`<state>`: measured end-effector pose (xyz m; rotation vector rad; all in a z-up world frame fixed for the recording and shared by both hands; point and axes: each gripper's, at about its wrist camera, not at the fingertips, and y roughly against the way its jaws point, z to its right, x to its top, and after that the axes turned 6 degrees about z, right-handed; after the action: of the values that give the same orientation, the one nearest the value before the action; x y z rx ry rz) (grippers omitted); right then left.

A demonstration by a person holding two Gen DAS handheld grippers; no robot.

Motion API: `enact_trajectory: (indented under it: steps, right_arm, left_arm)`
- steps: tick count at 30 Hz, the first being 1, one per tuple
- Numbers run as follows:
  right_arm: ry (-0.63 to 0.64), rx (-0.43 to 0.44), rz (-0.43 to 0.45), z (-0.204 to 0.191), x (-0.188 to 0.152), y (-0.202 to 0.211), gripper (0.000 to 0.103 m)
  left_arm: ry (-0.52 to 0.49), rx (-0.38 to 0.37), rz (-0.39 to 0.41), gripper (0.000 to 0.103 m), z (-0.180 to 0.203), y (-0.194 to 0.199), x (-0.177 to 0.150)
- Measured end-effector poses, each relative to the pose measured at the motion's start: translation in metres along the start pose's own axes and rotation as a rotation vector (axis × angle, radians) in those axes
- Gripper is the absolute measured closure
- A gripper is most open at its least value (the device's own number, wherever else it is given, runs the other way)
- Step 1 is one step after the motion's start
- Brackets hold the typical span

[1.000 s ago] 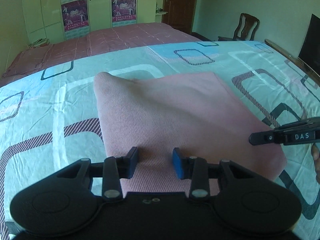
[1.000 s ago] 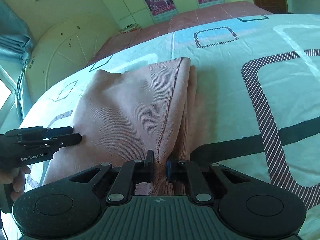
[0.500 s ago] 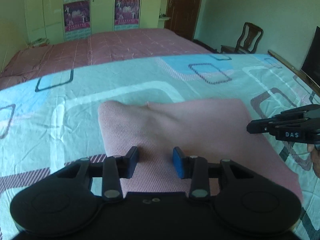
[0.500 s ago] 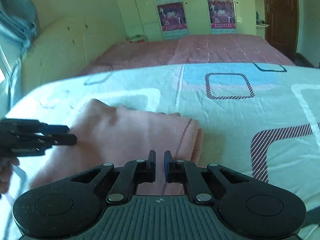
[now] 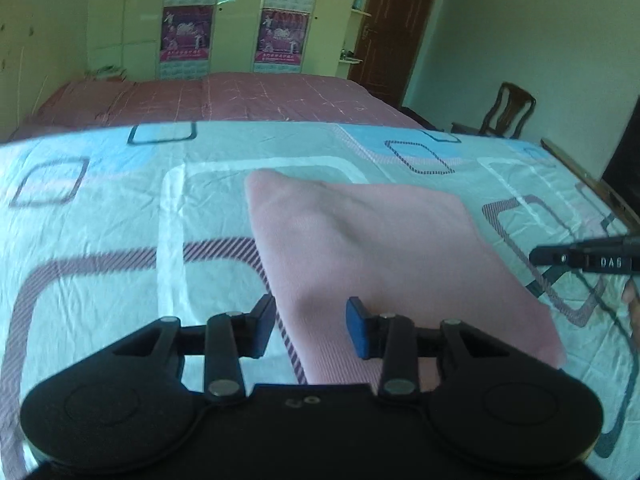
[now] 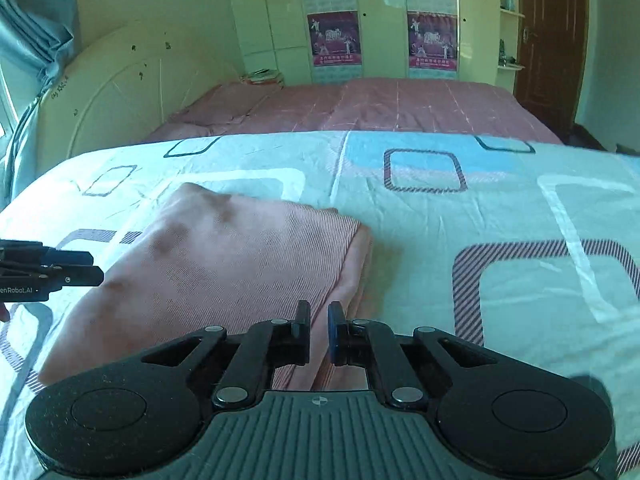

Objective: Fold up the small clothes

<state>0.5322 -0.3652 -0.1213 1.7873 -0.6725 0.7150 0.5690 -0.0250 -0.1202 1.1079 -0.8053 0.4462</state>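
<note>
We see soft daylight entering from the left by the curtain (image 6: 28,48), tinting both views green-blue. The bedsheet (image 5: 100,240) looks slightly blurred, straight lines bow at the fisheye edges, and corners fall dark.

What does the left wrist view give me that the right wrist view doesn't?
Only the left wrist view shows the wooden chair by the far wall and the garment's left edge. Only the right wrist view shows the curved headboard, the blue curtain and the garment's folded right edge. Both show the pink garment lying flat on the patterned sheet, the wall posters and the door.
</note>
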Motion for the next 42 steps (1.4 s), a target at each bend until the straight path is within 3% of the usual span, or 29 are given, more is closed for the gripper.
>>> enact_trajectory:
  steps: [1, 2, 5, 8, 11, 12, 13, 17, 18, 23, 26, 31, 33, 36, 38, 39, 42]
  right_arm:
    - [-0.033, 0.014, -0.014, 0.003, -0.008, 0.004, 0.073]
    - [-0.057, 0.024, -0.024, 0.003, -0.018, 0.010, 0.053]
    - [-0.113, 0.067, -0.058, 0.004, -0.040, 0.017, 0.052]
    - [-0.164, 0.087, -0.074, 0.004, -0.047, 0.010, 0.068]
    - [-0.179, 0.096, -0.109, 0.003, -0.049, -0.002, 0.069]
    - [-0.185, 0.104, -0.117, 0.004, -0.049, -0.006, 0.080]
    - [-0.174, 0.105, -0.122, 0.005, -0.050, -0.007, 0.085]
    - [-0.099, 0.067, -0.075, 0.004, -0.041, 0.013, 0.094]
    - [-0.084, 0.035, -0.058, 0.005, -0.040, 0.020, 0.102]
    - [-0.044, 0.030, -0.138, 0.007, -0.053, 0.003, 0.101]
    - [-0.040, 0.026, -0.121, 0.003, -0.045, 0.007, 0.101]
    - [0.052, -0.014, 0.023, -0.012, -0.019, 0.030, 0.094]
    - [0.078, 0.007, 0.049, -0.022, -0.009, 0.023, 0.094]
    - [0.170, 0.009, 0.009, -0.038, -0.014, -0.001, 0.094]
    - [0.250, -0.018, -0.151, -0.039, -0.035, -0.035, 0.095]
    - [0.251, -0.009, -0.121, -0.035, -0.040, -0.034, 0.100]
    - [0.207, -0.016, -0.124, -0.034, -0.037, -0.030, 0.100]
  left_arm:
    - [0.043, -0.017, -0.013, 0.067, -0.003, 0.007, -0.009]
    - [0.046, -0.020, -0.015, 0.067, -0.003, 0.012, -0.015]
    - [0.042, 0.005, -0.028, 0.066, 0.001, 0.016, -0.026]
    - [0.048, 0.016, -0.042, 0.066, 0.004, 0.009, -0.030]
    - [-0.006, 0.044, -0.047, 0.065, 0.013, 0.004, -0.033]
    - [-0.019, 0.051, -0.059, 0.065, 0.015, 0.001, -0.035]
    - [-0.013, 0.049, -0.066, 0.067, 0.016, 0.000, -0.035]
    - [-0.048, 0.020, -0.065, 0.071, 0.033, 0.004, -0.032]
    - [-0.071, 0.023, -0.072, 0.070, 0.038, 0.003, -0.032]
    - [-0.149, 0.052, -0.135, 0.064, 0.048, -0.006, -0.040]
    - [-0.128, 0.054, -0.044, 0.065, 0.040, 0.018, -0.027]
    - [-0.110, -0.012, 0.067, 0.066, 0.033, 0.030, 0.003]
    - [-0.128, -0.028, 0.041, 0.068, 0.040, 0.013, 0.009]
    - [-0.080, -0.062, -0.129, 0.069, 0.043, -0.029, -0.007]
    - [-0.039, -0.068, -0.104, 0.069, 0.044, -0.033, -0.017]
    - [-0.031, -0.061, -0.105, 0.069, 0.044, -0.031, -0.019]
    - [-0.037, -0.045, -0.093, 0.069, 0.048, -0.020, -0.022]
